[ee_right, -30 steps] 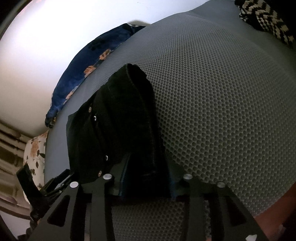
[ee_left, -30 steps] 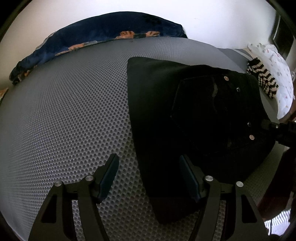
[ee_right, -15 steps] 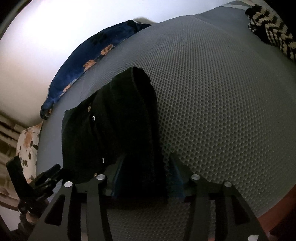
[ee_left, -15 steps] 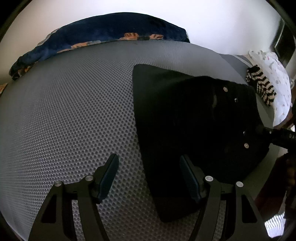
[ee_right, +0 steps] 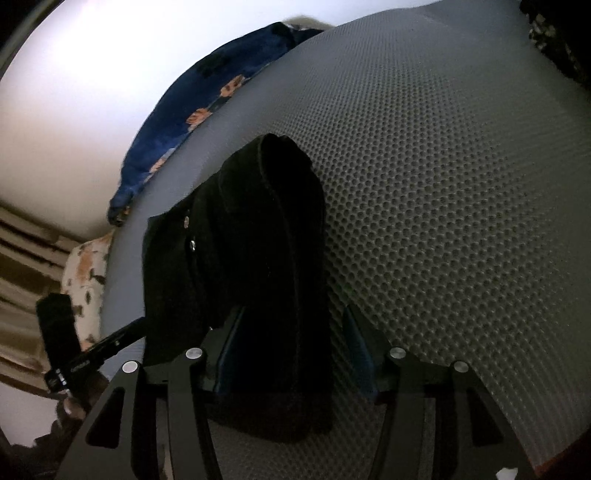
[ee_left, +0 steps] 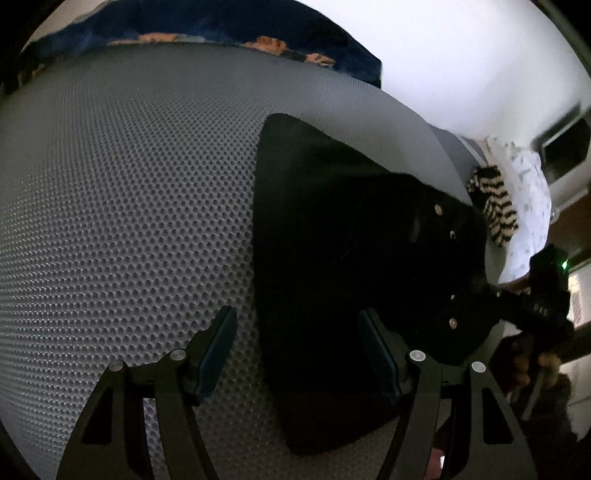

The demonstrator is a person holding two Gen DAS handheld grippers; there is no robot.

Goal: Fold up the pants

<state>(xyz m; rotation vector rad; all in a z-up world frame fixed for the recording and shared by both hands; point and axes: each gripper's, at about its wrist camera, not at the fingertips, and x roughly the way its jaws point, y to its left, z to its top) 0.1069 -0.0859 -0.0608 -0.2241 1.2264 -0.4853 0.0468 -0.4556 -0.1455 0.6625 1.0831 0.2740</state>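
Note:
The black pants [ee_left: 351,266] lie folded in a compact stack on the grey mesh mattress [ee_left: 129,221], metal buttons showing on the right side. My left gripper [ee_left: 295,343] is open above the stack's near left edge, holding nothing. In the right wrist view the pants [ee_right: 251,236] run away from me. My right gripper [ee_right: 291,339] is open, its fingers standing on either side of the stack's near end with a gap to the right finger. The right gripper's body also shows in the left wrist view [ee_left: 535,306] at the stack's right edge.
A dark blue floral blanket [ee_left: 229,29] lies along the far edge by the white wall. A black-and-white striped garment [ee_left: 491,199] and a white patterned pillow [ee_left: 528,206] lie to the right. In the right wrist view a floral pillow [ee_right: 86,273] lies left.
My right gripper has opened and let go of the pants, which now rest on the mattress. My left gripper has shifted slightly and stays open.

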